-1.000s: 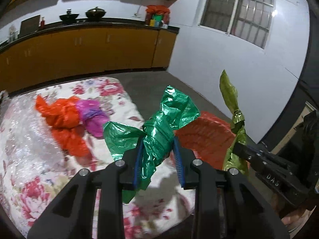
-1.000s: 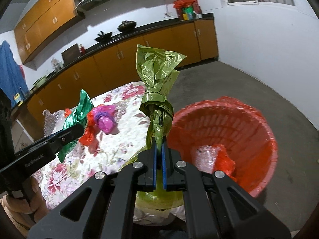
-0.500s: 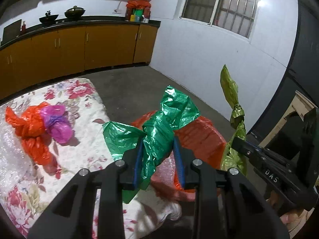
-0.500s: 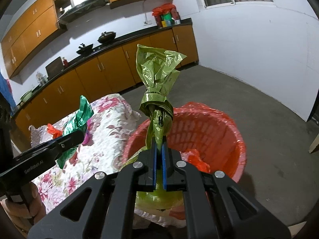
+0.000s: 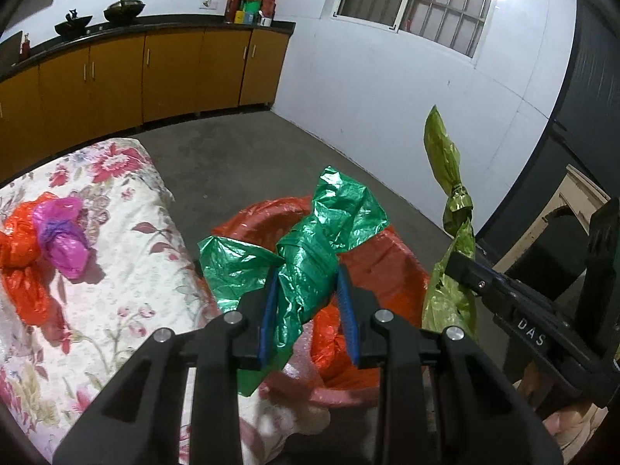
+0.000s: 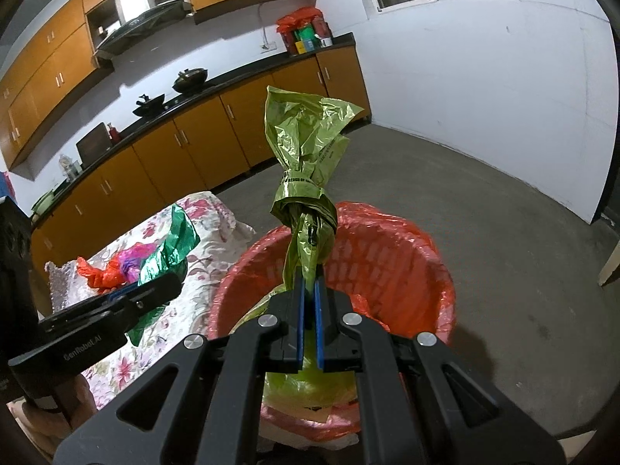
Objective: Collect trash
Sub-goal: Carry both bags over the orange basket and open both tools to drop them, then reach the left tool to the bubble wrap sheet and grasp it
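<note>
My left gripper (image 5: pixel 306 294) is shut on a crumpled dark green plastic bag (image 5: pixel 310 255) and holds it over the near rim of a red basket lined with a red bag (image 5: pixel 387 259). My right gripper (image 6: pixel 309 306) is shut on a knotted olive-green plastic bag (image 6: pixel 306 170), held upright above the same red basket (image 6: pixel 387 263). The olive bag (image 5: pixel 449 178) and the right gripper (image 5: pixel 461 271) show at the right in the left wrist view. The green bag (image 6: pixel 174 240) and the left gripper (image 6: pixel 155 290) show at the left in the right wrist view.
A table with a floral cloth (image 5: pixel 128 255) stands left of the basket, with an orange bag (image 5: pixel 19 255) and a pink-purple bag (image 5: pixel 66 236) on it. Bubble wrap (image 6: pixel 58 286) lies at its far end. Wooden cabinets (image 6: pixel 186 147) line the back wall. Grey floor (image 6: pixel 484 209) lies beyond.
Both grippers have moved right, away from the table and over the red basket, each still holding its bag. The basket now fills more of both views.
</note>
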`<action>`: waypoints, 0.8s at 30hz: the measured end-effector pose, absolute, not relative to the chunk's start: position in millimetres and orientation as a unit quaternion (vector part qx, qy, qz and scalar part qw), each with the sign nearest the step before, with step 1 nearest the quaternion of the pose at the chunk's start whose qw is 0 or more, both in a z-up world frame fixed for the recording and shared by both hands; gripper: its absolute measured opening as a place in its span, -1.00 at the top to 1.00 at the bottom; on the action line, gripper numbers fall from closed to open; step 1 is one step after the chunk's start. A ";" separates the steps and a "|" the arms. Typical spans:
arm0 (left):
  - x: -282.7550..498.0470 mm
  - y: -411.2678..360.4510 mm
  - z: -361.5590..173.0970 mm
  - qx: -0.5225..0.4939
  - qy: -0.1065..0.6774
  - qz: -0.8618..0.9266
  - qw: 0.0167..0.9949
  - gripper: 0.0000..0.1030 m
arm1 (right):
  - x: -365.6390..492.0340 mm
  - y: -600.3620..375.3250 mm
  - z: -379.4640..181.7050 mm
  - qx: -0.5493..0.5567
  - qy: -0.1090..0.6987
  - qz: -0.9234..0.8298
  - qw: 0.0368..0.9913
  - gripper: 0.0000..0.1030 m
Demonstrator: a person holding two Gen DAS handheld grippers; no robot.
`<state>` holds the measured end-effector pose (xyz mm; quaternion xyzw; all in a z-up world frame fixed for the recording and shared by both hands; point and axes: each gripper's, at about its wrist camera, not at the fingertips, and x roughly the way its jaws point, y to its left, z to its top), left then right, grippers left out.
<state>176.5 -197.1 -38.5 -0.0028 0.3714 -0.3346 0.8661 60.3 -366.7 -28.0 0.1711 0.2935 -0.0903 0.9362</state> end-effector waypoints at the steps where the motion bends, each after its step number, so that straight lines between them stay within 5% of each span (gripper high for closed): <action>1: 178.3 -200.4 -40.2 -0.003 0.373 -0.337 0.864 0.42 | 61.3 -368.9 -28.5 0.171 0.294 -0.092 0.936 0.90; 6: 184.2 -214.5 -46.4 -0.005 0.381 -0.342 0.859 0.28 | 67.7 -376.8 -30.7 0.171 0.298 -0.097 0.934 0.85; 17: 188.9 -194.9 -57.9 -0.009 0.384 -0.305 0.871 -0.11 | 58.3 -384.5 -36.9 0.155 0.300 -0.128 0.933 0.03; 24: 169.8 -148.8 -48.4 0.026 0.334 -0.234 0.913 -0.40 | 54.9 -372.5 -29.5 0.129 0.282 -0.131 0.942 -0.03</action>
